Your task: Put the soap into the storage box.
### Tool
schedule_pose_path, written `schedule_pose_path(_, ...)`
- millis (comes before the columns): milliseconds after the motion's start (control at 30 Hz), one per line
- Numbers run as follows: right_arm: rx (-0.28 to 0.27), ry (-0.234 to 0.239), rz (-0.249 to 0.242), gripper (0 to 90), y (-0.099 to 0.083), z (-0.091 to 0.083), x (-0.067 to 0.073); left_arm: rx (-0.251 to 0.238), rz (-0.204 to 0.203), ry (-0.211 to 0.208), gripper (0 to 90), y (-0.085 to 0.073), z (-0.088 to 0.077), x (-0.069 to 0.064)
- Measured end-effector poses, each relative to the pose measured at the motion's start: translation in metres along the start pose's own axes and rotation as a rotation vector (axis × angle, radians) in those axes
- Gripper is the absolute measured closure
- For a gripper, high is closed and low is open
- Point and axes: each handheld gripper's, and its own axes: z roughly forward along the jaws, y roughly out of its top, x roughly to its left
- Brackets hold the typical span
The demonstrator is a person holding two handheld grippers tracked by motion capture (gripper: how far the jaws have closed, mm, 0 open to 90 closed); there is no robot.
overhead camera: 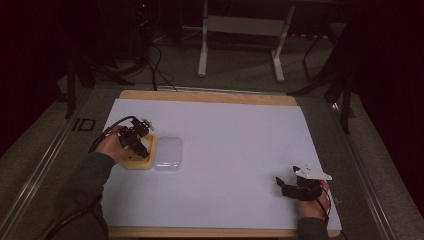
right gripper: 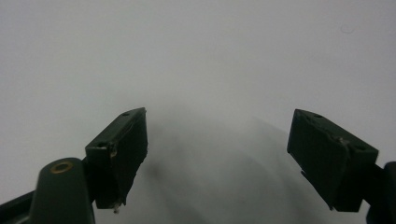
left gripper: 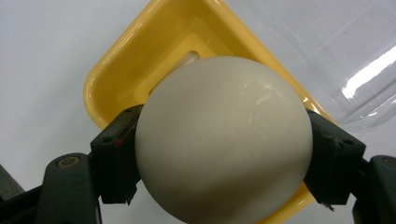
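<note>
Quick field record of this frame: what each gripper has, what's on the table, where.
left gripper: shut on white egg, above yellow tray
right gripper: open, nothing between jaws, over bare white table sheet
yellow tray: table's left side, square, rounded corners
clear lid: flat on the sheet, right beside the tray
egg contact with tray: cannot tell

White ball point(left gripper: 223, 140) in the left gripper point(left gripper: 223, 158): its underside runs off the bottom picture edge, and it hides much of the yellow tray point(left gripper: 116, 65) behind it. Small white piece in the tray's middle, just beyond the ball: too covered to identify. Clear lid point(left gripper: 355, 56) off to the gripper's right: cut by top and right edges. High view: ball hidden under the gripper. Right gripper point(right gripper: 217, 158): surface beyond its jaws blurred.
</note>
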Motion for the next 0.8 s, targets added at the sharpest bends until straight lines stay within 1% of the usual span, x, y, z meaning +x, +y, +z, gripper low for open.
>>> schedule_pose_path(67,0.000,0.000,-0.001,20.0,0.000,0.000,0.000,-0.003,0.023,-0.009,24.9,-0.001,0.001,0.001)
schedule_pose_path(167,0.001,0.000,-0.004,20.0,0.000,0.000,0.000,-0.001,0.048,-0.013,24.8,-0.001,0.003,0.004)
schedule_pose_path(267,0.000,0.000,-0.002,20.0,0.000,0.000,0.000,-0.010,0.067,-0.030,24.8,-0.002,0.004,0.005)
schedule_pose_path(333,0.000,0.000,-0.003,20.0,0.000,0.000,0.000,-0.016,0.071,-0.044,24.8,-0.003,0.005,0.006)
schedule_pose_path(467,0.001,0.000,-0.004,20.0,0.000,0.000,0.000,-0.022,0.076,-0.052,24.8,-0.003,0.006,0.007)
schedule_pose_path(633,0.000,0.000,-0.002,20.0,0.000,0.000,0.000,-0.031,0.079,-0.083,24.8,-0.001,0.010,0.010)
schedule_pose_path(733,0.000,0.000,-0.003,20.0,0.000,0.000,0.000,-0.027,0.082,-0.082,24.8,-0.001,0.012,0.010)
schedule_pose_path(800,-0.001,0.000,-0.002,20.0,0.000,0.000,0.000,-0.014,0.077,-0.088,24.8,0.000,0.015,0.011)
